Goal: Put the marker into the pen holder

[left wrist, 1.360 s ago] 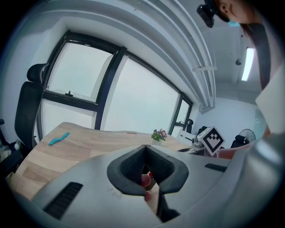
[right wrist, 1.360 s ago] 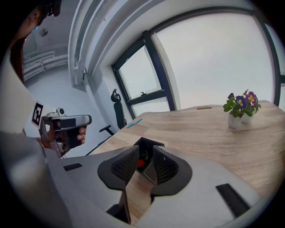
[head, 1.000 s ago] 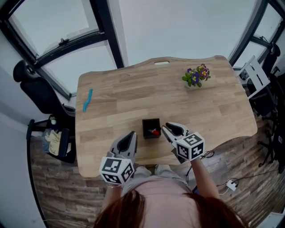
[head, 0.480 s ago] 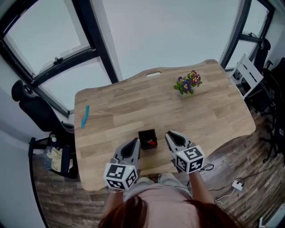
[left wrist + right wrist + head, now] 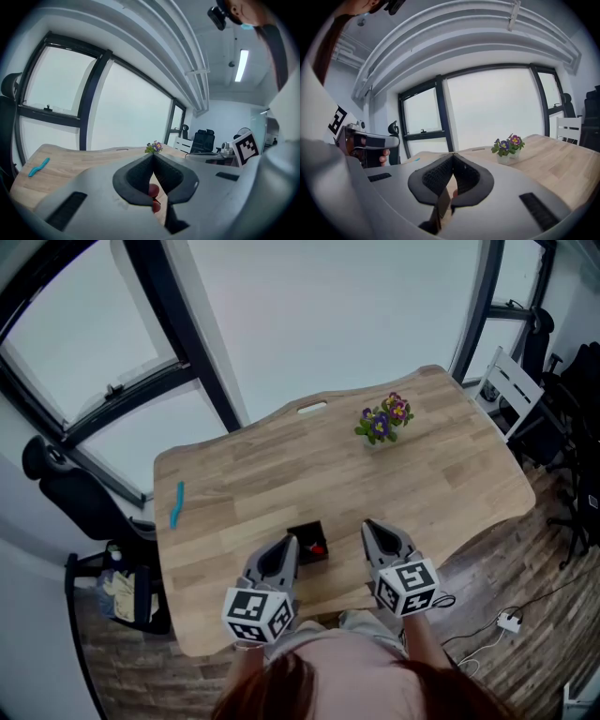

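A small black pen holder [image 5: 303, 534] stands near the table's front edge, with the red marker [image 5: 318, 547] inside it. The marker [image 5: 153, 190] also shows as a red spot past the left jaws. My left gripper [image 5: 284, 546] is just left of the holder, jaws shut and empty [image 5: 153, 157]. My right gripper [image 5: 375, 530] hovers to the holder's right. Its jaws have just been closing and now stand shut with nothing between them [image 5: 453, 156].
On the wooden table [image 5: 281, 474] a potted flower [image 5: 380, 423] stands at the back right and a blue object [image 5: 175, 504] lies at the left edge. A black chair [image 5: 56, 474] stands at the left and a white chair [image 5: 502, 381] at the right.
The right jaws have closed from open to shut. Both grippers have lifted and drawn back a little from the holder. The marker stays in the holder.
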`<action>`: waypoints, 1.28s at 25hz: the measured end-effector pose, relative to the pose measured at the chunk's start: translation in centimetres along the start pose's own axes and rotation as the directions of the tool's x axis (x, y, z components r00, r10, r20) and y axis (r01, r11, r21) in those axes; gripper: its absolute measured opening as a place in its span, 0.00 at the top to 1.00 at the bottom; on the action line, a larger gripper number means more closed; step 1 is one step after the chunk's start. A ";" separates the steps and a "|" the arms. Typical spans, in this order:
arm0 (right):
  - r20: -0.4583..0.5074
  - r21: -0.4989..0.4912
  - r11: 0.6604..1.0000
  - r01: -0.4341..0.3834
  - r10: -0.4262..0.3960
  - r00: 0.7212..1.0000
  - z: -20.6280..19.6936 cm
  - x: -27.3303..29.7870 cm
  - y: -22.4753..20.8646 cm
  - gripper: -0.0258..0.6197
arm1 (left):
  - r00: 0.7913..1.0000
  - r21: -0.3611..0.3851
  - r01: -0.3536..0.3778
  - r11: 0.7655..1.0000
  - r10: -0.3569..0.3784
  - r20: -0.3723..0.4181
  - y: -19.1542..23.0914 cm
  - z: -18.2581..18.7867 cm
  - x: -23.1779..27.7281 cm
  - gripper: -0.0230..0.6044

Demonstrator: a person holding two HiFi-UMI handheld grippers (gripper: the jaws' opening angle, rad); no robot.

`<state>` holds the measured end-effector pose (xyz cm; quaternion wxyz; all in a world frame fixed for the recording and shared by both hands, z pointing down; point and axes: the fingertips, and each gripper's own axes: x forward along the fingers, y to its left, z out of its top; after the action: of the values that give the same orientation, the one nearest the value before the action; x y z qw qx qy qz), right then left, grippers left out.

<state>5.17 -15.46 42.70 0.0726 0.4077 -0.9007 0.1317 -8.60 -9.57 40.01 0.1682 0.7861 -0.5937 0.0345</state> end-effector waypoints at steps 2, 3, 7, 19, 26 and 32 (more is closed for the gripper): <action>0.013 -0.018 1.000 0.017 -0.016 1.000 0.5 -0.3 -0.1 0.96 | 1.000 0.005 0.009 1.000 -0.009 0.001 -0.2 0.1 0.2 0.96; 0.019 -0.023 0.999 0.023 -0.023 1.000 0.7 -0.5 -0.1 0.96 | 1.000 0.007 0.014 1.000 -0.014 0.002 -0.3 0.2 0.3 0.96; 0.041 -0.018 0.999 0.035 -0.034 0.999 1.3 -1.0 -0.4 0.96 | 0.999 0.021 0.030 0.999 -0.030 0.012 -0.6 0.8 0.8 0.96; 0.107 -0.089 0.996 0.022 -0.012 0.994 4.0 -1.2 -0.7 0.96 | 0.999 0.047 0.023 0.999 -0.026 0.044 -1.6 2.5 1.9 0.96; 0.096 -0.153 0.988 0.018 -0.003 0.995 4.1 -1.4 -1.3 0.96 | 0.998 0.043 -0.020 0.999 0.017 0.066 -2.2 2.7 1.7 0.96; 0.092 -0.171 0.985 0.004 0.012 0.996 4.1 -1.5 -1.7 0.96 | 0.996 0.040 -0.049 0.998 0.046 0.074 -2.6 2.7 1.6 0.96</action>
<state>7.32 -16.67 38.68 0.0653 0.4038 -0.9118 0.0348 -6.06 -11.24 37.31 0.1290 0.7758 -0.6172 0.0224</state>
